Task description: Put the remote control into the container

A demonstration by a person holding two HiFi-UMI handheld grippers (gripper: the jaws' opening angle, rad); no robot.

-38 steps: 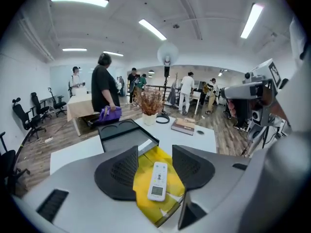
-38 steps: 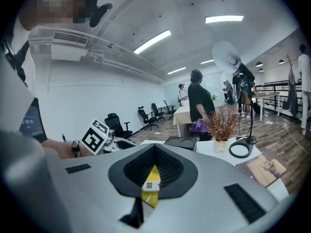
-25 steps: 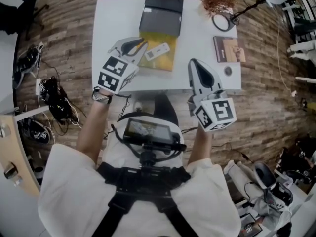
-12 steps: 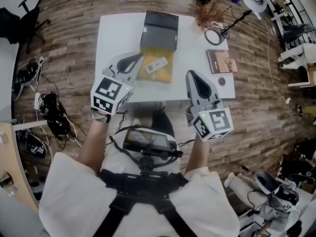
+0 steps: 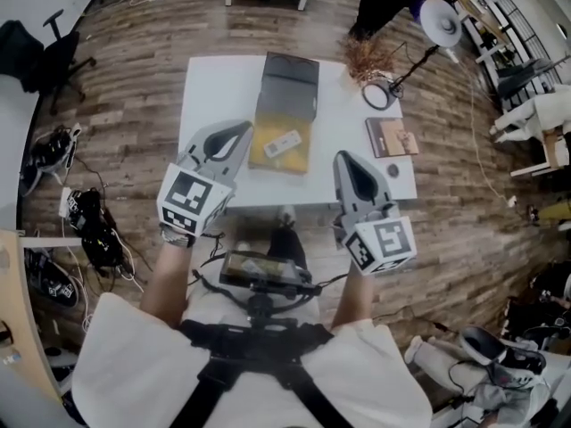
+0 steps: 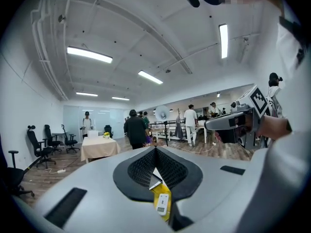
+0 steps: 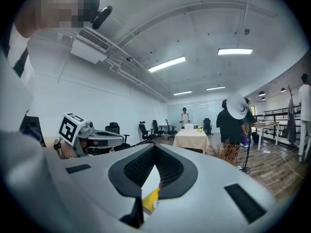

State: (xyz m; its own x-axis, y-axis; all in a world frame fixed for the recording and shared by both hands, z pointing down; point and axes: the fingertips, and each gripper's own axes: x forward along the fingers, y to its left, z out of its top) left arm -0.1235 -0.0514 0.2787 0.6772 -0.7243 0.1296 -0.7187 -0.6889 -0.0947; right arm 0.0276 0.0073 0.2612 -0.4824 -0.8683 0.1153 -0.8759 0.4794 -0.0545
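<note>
1. Table (image 5: pixel 214 87): a white table stands on a wood-plank floor (image 5: pixel 134 34), directly in front of the person.

2. Container (image 5: pixel 287 83): a dark grey box sits at the far middle of the table. A yellow sheet (image 5: pixel 290 160) adjoins its near side. Whether the sheet is part of the box cannot be told.

3. Remote control (image 5: pixel 283 143): the small white unit lies flat on the yellow sheet at a slant. It is just in front of the dark grey box, not inside it. No gripper touches it.

4. Left gripper (image 5: pixel 243 132): it is held raised over the near-left part of the table, tip pointing toward the yellow sheet. In the left gripper view the fingers (image 6: pixel 138 169) are pressed together at the tip and hold nothing. The remote control and sheet show through the gap lower down.

5. Right gripper (image 5: pixel 344 157): it is held raised at the near-right edge of the table, well apart from the remote control. In the right gripper view the fingers (image 7: pixel 138 166) meet at the tip and hold nothing.

6. Other items: a brown book (image 5: pixel 390 137) lies at the right side of the table. A ring lamp (image 5: pixel 379 94) and a dried plant (image 5: pixel 364 59) stand at the far-right corner.
</note>
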